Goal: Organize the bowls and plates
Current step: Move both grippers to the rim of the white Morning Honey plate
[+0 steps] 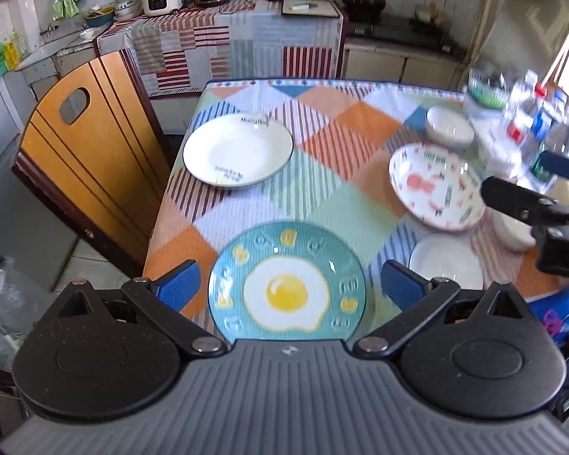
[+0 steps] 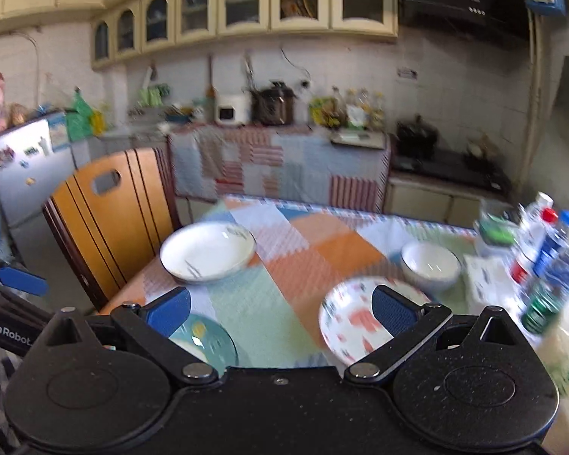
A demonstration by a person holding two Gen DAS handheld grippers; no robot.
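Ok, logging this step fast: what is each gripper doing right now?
Left gripper: open, holding nothing, over the egg plate.
Right gripper: open, holding nothing.

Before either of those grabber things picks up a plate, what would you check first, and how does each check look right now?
1. Left gripper jaws wide enough for the egg plate: ok, open, the plate lies between them.
2. Right gripper free: ok, open, holding nothing.
3. Egg plate flat on the table: ok.
4. Path to the white plate by the chair: ok, only bare cloth between.
5. Patterned plate clear of the right gripper: cannot tell, blurred and close.
6. Bottles at the table's right edge safe from a knock: cannot tell, crowded and blurred.
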